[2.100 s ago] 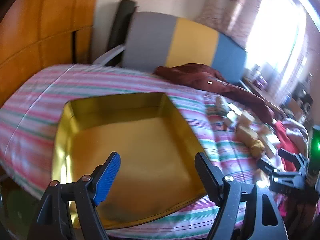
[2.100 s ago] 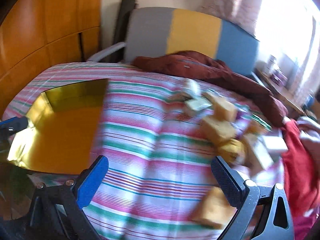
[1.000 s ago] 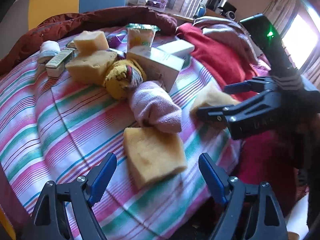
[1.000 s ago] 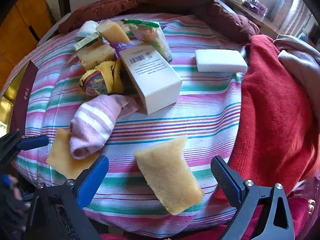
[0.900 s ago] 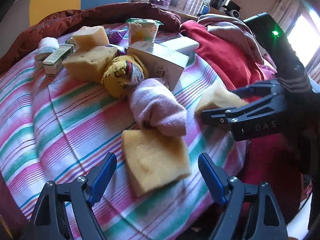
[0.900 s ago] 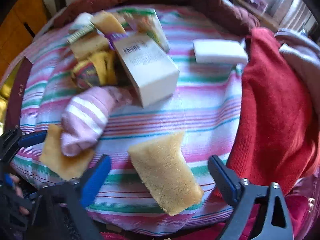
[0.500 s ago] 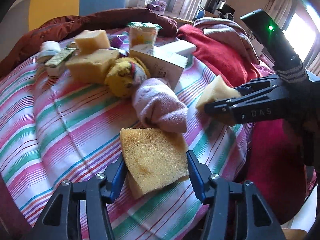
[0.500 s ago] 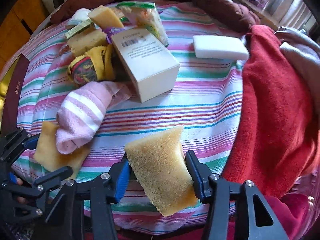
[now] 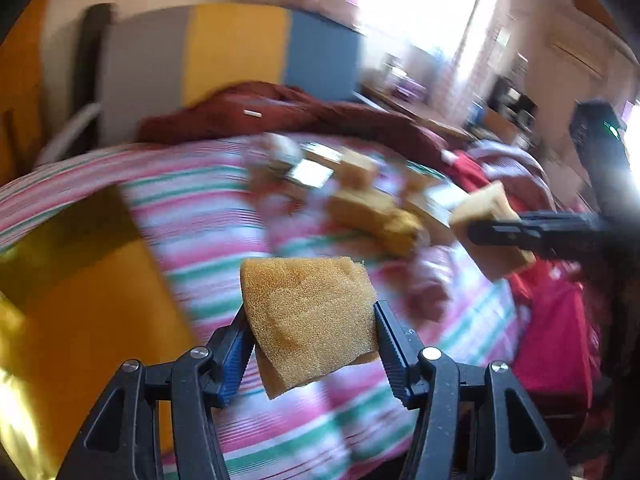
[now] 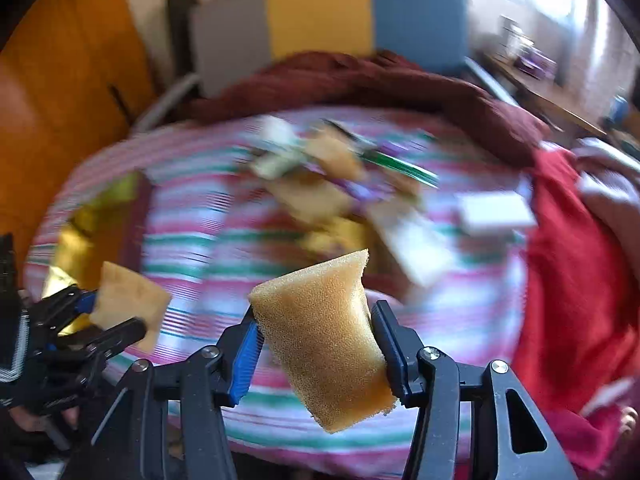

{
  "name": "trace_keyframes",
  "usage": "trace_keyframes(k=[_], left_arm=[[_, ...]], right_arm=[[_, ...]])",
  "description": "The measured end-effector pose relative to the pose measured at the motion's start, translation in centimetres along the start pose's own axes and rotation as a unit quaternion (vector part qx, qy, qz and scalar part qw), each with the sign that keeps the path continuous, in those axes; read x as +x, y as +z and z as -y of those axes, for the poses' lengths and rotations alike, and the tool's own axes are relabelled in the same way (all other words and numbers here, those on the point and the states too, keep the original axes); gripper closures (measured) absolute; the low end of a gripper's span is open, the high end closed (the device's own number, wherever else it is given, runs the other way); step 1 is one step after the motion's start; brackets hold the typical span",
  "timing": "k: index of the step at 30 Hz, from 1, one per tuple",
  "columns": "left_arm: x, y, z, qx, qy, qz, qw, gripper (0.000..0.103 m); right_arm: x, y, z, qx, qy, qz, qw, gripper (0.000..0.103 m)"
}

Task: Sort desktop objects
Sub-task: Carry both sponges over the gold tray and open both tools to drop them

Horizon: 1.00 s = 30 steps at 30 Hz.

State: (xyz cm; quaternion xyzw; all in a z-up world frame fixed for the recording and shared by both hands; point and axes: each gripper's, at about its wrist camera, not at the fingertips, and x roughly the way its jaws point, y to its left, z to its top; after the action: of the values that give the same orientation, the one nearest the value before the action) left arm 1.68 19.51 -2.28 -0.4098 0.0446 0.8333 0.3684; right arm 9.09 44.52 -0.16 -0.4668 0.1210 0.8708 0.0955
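Observation:
My left gripper (image 9: 312, 318) is shut on a yellow sponge (image 9: 304, 296) and holds it clear above the striped cloth (image 9: 208, 216). In the right wrist view my right gripper (image 10: 316, 320) is shut on a second yellow sponge (image 10: 324, 344), also off the cloth. Each view shows the other gripper at its edge with its sponge: the right one's sponge (image 9: 486, 212) and the left one's sponge (image 10: 128, 300). A gold tray (image 9: 80, 308) lies on the cloth to the left, its corner (image 10: 72, 252) showing beyond the left gripper.
A blurred pile of sponges (image 9: 372, 204), a white box (image 10: 416, 248), a white pad (image 10: 496, 212) and socks lies mid-cloth. Red clothing (image 10: 576, 264) is heaped at the right and a maroon cloth (image 9: 280, 108) at the back. Behind stands a grey, yellow and blue headboard (image 10: 320, 12).
Both grippers closed on a sponge each and lifted them off the cloth. Both views have swung left, bringing the gold tray back into sight.

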Motion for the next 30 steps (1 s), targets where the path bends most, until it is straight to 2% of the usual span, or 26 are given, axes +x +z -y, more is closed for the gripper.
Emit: trace_keyframes(k=[5,10,14,17,19,23,30], left_arm=[[-4.7,-1.7,-7.2,-0.067,0.086,0.033,0.9935,0.044],[-8.2,-4.8,-13.5,-0.128,0.169,0.040,0.9765,0.043],[-9.3,-6.8,-16.6,-0.161,0.220,0.033,0.9615,0.040],[-9.6,-8.1,-18.6,-0.196,0.232,0.021,0.9525,0.036],[-10.0,-8.7,-19.3,-0.211,0.239,0.023,0.9477,0.034],[-10.4,-9.4,-19.8,-0.220,0.240,0.033,0.9450,0.027],[-10.4,-9.5,-20.2,-0.240,0.235,0.047,0.9406,0.024]], right_arm=[[1.8,1.1,-8.3,-0.057,0.082,0.004,0.995,0.049],[4.4,1.7,-16.7,-0.108,0.158,-0.008,0.982,0.048],[7.0,1.7,-23.1,-0.141,0.202,-0.029,0.969,0.046],[8.9,1.3,-26.8,-0.149,0.238,-0.051,0.958,0.039],[9.8,1.1,-28.5,-0.147,0.261,-0.066,0.952,0.019],[10.3,0.6,-29.4,-0.144,0.295,-0.077,0.941,0.005],[8.5,-0.2,-27.6,-0.147,0.256,-0.037,0.955,0.001]])
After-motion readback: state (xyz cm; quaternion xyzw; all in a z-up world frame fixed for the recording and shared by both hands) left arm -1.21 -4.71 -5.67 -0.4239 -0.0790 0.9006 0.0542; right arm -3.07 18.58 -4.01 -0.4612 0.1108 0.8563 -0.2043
